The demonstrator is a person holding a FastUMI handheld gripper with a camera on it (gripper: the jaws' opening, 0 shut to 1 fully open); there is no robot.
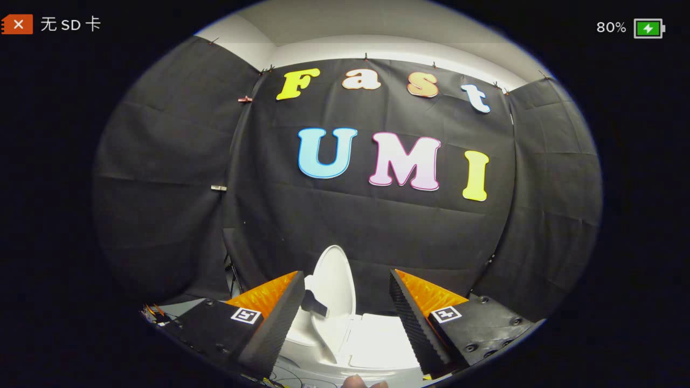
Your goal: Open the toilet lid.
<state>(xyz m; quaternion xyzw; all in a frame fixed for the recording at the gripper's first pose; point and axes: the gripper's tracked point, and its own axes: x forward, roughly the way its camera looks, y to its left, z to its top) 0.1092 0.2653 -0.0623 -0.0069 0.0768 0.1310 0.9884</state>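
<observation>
Fingers [280, 318] of the gripper [345, 318] stand spread wide at the bottom of the frame, released, with nothing pressed between them; the toilet [372, 345] sits low in the centre of the frame, in the gap between them and just beyond their tips. Its lid [334, 280] stands raised, nearly upright and leaning a little, its rounded top reaching up against the black cloth wall [377, 226] behind; the left finger covers the lid's lower left edge, and a small dark part [314, 304] shows by the lid's base just beside that finger. A flat white surface [380, 342] lies to the right of the lid, running under the right finger; whether it is the tank top or the seat I cannot tell. Cables [156, 315] lie on the floor at the lower left, beside the left finger; a fingertip of a person [358, 381] shows at the very bottom centre.
</observation>
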